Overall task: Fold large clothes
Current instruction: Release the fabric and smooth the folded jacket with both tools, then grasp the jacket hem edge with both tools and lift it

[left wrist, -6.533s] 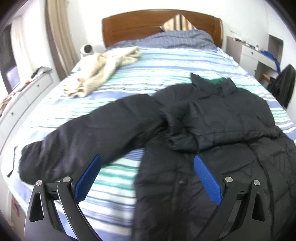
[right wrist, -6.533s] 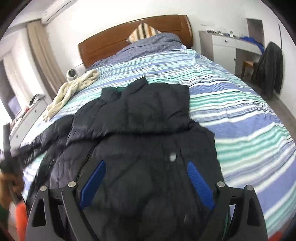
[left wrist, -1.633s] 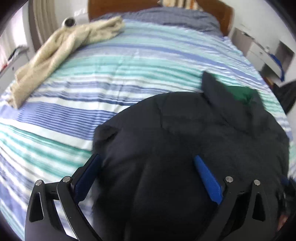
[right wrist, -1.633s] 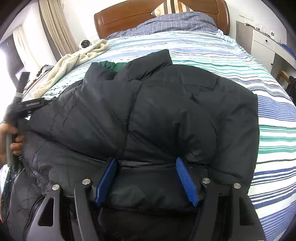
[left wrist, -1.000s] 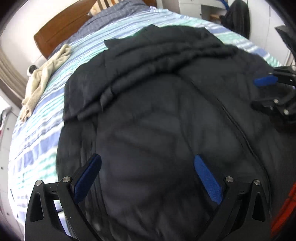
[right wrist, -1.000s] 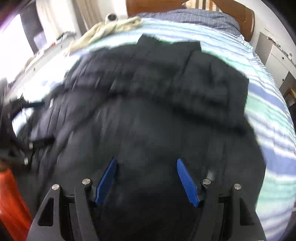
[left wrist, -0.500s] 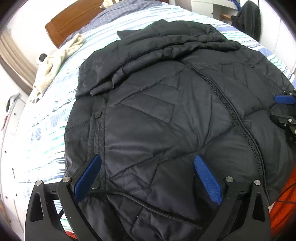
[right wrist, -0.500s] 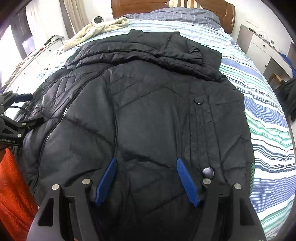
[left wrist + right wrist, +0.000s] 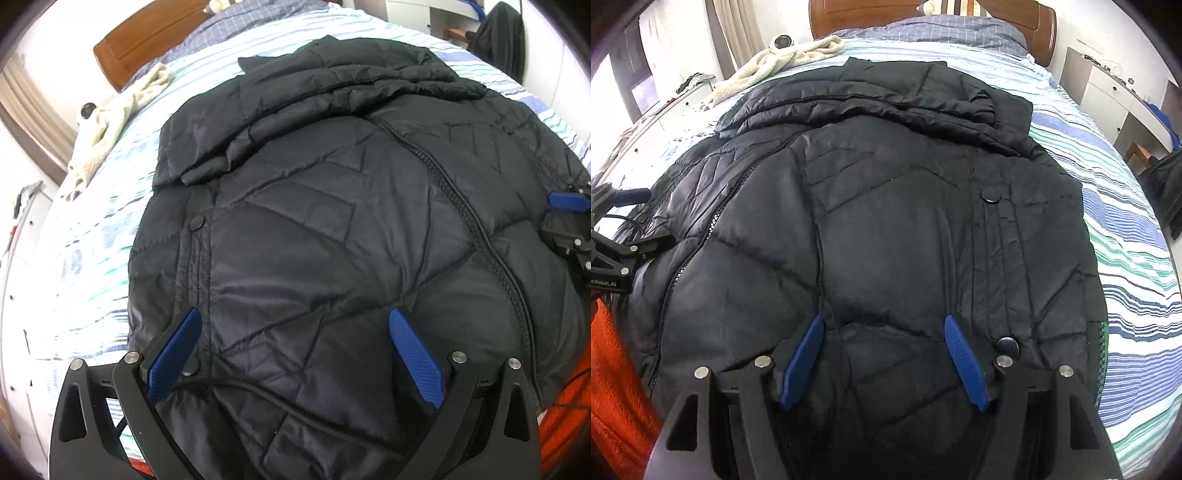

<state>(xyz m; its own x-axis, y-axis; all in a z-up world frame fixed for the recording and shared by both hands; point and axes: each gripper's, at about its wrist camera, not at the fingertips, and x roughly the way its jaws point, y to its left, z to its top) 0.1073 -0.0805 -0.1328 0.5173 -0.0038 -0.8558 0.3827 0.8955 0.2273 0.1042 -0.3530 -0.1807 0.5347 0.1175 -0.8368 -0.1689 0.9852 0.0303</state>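
A large black quilted puffer jacket (image 9: 332, 229) lies face up on the striped bed, both sleeves folded across its chest near the collar; it also fills the right wrist view (image 9: 905, 221). My left gripper (image 9: 295, 347) is open, its blue pads straddling the jacket's bottom left hem. My right gripper (image 9: 882, 358) is partly open over the bottom right hem, with fabric bulging between its pads. Each gripper shows at the edge of the other's view: the right one in the left wrist view (image 9: 569, 221), the left one in the right wrist view (image 9: 617, 229).
The bed has a blue, green and white striped sheet (image 9: 1126, 236) and a wooden headboard (image 9: 923, 11). A cream blanket (image 9: 783, 59) lies at the head on the left. White drawers (image 9: 1108, 88) and a dark garment on a chair stand to the right. Orange cloth (image 9: 613, 387) lies at the near edge.
Both sleeves have been folded over the chest since the first frames. In the last second both grippers have drawn back to the bottom hem; they have barely moved in the last half second.
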